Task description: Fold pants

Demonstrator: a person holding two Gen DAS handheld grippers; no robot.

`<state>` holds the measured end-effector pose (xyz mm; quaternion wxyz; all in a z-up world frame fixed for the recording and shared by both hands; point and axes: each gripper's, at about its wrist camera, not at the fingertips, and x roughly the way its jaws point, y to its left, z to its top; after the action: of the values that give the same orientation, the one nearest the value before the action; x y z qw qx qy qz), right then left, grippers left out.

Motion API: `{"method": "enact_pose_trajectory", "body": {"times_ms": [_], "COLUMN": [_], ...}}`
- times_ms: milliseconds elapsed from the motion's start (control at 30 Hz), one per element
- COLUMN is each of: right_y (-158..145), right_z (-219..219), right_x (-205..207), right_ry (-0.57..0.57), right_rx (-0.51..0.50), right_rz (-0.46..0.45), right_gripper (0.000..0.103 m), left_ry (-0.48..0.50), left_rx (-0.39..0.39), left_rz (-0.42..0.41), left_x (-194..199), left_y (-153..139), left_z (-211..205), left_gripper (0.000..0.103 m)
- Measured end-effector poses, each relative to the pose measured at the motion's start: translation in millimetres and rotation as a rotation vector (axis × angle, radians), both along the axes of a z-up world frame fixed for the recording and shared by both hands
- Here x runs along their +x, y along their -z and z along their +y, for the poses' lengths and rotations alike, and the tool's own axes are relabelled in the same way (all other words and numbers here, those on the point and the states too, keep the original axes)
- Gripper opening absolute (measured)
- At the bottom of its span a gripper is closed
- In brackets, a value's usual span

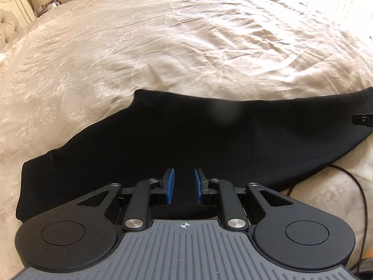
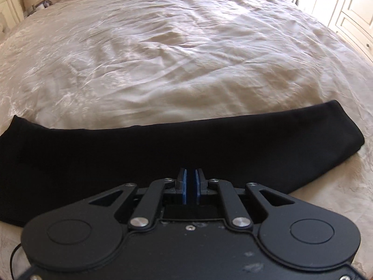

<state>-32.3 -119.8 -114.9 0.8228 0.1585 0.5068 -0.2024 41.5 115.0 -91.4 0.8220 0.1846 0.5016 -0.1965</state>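
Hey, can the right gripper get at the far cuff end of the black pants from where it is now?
Probably yes. The black fabric pants lie flat on the cream bedspread, and nothing sits between the right gripper and the cuff end off to its right.

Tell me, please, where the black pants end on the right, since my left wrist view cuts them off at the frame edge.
Observer: In the right wrist view the pants finish in a rounded end lying on the bedspread.
Operator: Thank you. How do the right gripper's jaws stand?
Observer: The right gripper is over the pants with its jaws almost together, leaving only a narrow dark slit. I cannot tell whether cloth is pinched in it.
Operator: Is there anything beyond the bed on that side?
Observer: White panelled cupboard doors stand past the bed's far right corner.
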Motion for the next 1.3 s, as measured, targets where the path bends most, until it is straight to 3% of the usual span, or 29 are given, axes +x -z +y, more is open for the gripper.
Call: {"method": "enact_pose_trajectory", "body": {"times_ms": [167,300,433,700,767,967,1100,1300], "right_y": [-13,-4,22,2,-4,-9,-7,2], "right_z": [-61,-113,-154,-198,-209,-234,-251,-264], "right_x": [-26,-45,-68,-111,-117,-120,-116,-96], "right_ry": [0.034,0.056,0.096,0.115,0.127,0.127,0.120,0.035], "right_rx": [-0.080,-0.116,-0.058,0.041,0.053,0.094,0.162,0.228], "right_rz": [-0.046,-0.018,0.092,-0.022,-0.058,-0.105,-0.132,-0.132], "right_gripper": [0.011,0.014,0.014,0.017,0.024,0.030,0.033,0.037], "left_ry": [0.045,0.112,0.167,0.253,0.270,0.300,0.250,0.247], "left_rx": [-0.020,-0.033,-0.043,-0.049,-0.060,-0.053,-0.011,0.000], "left_rz": [-0.005,-0.016,-0.005,0.034,0.051,0.114,0.205,0.226], "left_x": [-24,-44,-57,-72,-73,-74,-67,-63], "left_y": [-5,-2,6,17,21,45,73,80], "left_z": [-74,-135,-192,-280,-297,-333,-339,-338], "left_gripper": [0.018,0.018,0.018,0.018,0.018,0.018,0.018,0.018]}}
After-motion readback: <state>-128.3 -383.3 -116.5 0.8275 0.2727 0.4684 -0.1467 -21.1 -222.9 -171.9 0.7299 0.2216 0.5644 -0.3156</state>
